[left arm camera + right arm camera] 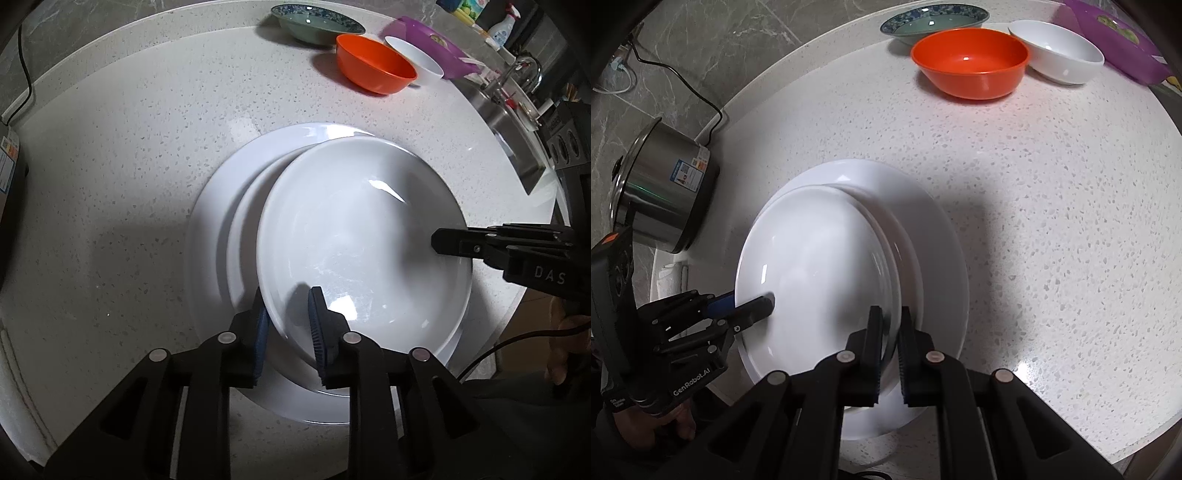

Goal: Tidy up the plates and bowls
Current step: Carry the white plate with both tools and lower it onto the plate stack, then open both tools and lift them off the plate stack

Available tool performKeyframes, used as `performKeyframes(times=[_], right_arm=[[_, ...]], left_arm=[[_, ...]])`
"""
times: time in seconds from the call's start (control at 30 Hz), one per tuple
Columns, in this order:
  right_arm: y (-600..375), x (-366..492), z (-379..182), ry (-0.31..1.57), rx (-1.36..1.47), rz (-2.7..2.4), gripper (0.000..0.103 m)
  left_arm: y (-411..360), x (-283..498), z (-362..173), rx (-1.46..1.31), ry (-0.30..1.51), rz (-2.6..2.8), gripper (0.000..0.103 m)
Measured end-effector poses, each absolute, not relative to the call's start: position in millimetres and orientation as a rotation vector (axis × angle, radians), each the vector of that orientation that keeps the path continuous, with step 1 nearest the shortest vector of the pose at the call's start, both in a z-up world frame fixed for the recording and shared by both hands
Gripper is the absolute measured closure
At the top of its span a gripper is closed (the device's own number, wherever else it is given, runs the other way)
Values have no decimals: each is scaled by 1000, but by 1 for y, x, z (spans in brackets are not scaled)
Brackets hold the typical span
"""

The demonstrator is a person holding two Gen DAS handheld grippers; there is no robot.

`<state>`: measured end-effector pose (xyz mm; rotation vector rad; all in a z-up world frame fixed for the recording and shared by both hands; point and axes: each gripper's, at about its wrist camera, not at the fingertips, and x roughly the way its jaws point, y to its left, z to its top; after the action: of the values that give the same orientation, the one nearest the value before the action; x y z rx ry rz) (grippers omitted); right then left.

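A deep white plate (pixel 362 229) sits tilted over a larger flat white plate (pixel 214 229) on the speckled counter. My left gripper (pixel 288 317) is shut on the deep plate's near-left rim. My right gripper (pixel 890 325) is shut on its opposite rim (pixel 892 291), and shows at the right in the left wrist view (pixel 443 240). In the right wrist view the deep plate (pixel 820 266) rests on the flat plate (pixel 942 236), with the left gripper (pixel 764 302) at its left edge.
An orange bowl (pixel 967 62), a small white bowl (pixel 1056 48), a blue-patterned dish (pixel 934 18) and a purple tub (pixel 1115 40) stand at the back. A steel pot (pixel 661 184) with a cord is at the left. A sink (pixel 509 110) lies right.
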<state>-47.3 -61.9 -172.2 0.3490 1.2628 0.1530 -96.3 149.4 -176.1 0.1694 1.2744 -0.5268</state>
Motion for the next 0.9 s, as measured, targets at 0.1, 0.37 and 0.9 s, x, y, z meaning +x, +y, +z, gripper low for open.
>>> performKeyframes(times=[0.1,0.37,0.9], right_arm=[[-59,-45,-174,1274,335,151,93],[-53,-40,-175,1283,311,143,93],[-34,-34,-175,1280,215,123,87]], left_arm=[[150,-98,-174,142,1262,-548,67],[150,-102,-166,121,1221,-569,52],[163,-97,-134,86,1099,-562,29]])
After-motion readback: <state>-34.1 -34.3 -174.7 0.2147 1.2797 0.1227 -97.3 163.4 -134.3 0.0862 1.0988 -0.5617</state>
